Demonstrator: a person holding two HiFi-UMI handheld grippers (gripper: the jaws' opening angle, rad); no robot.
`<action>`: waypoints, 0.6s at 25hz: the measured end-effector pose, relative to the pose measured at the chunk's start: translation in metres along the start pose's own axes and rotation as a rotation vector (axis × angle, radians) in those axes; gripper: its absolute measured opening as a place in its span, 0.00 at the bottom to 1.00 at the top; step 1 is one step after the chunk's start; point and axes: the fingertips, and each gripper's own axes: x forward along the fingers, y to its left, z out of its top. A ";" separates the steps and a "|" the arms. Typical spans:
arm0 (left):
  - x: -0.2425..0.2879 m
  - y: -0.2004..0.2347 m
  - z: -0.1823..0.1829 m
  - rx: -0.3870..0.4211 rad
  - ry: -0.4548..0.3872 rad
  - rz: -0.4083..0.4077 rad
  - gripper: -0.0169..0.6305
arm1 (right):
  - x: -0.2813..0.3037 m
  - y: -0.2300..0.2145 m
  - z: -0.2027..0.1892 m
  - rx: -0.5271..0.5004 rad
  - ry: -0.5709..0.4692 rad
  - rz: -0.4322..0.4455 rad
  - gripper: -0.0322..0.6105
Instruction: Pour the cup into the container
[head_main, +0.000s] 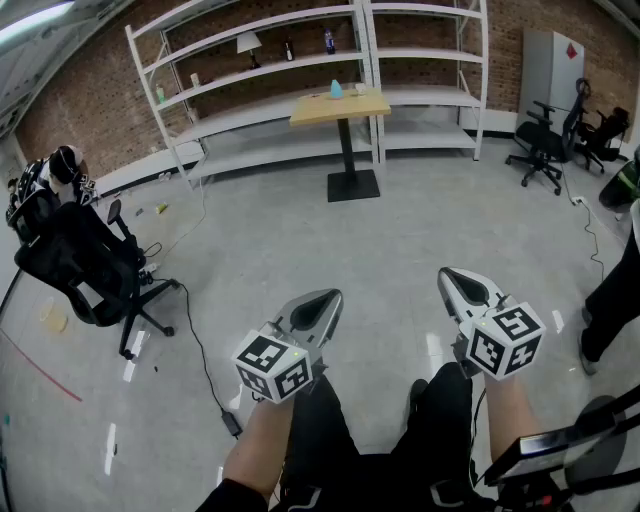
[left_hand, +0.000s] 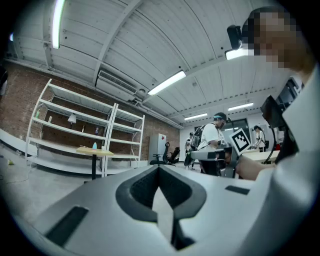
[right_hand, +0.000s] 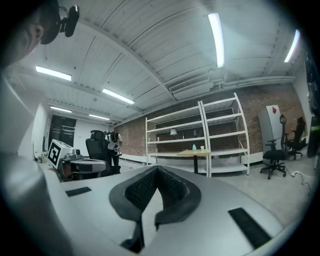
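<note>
Far ahead stands a small wooden table with a blue bottle-like thing and a small pale cup on it. The right gripper view shows them tiny: table, blue thing, cup. My left gripper and right gripper are held low over the floor, far short of the table. Both point forward with their jaws together and nothing between them, as seen at the left gripper and the right gripper.
White shelving lines the brick wall behind the table. A black office chair with gear on it stands at the left, with a cable on the floor. More chairs and a person's leg are at the right.
</note>
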 end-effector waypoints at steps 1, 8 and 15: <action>0.000 0.001 0.000 0.001 0.003 -0.001 0.02 | 0.000 0.001 0.000 0.005 -0.002 0.000 0.05; 0.004 -0.003 0.000 0.015 0.021 -0.002 0.02 | -0.004 -0.002 0.002 0.015 -0.011 -0.002 0.05; -0.001 -0.003 -0.005 0.026 0.029 -0.002 0.02 | -0.003 0.003 0.002 0.012 -0.020 0.000 0.05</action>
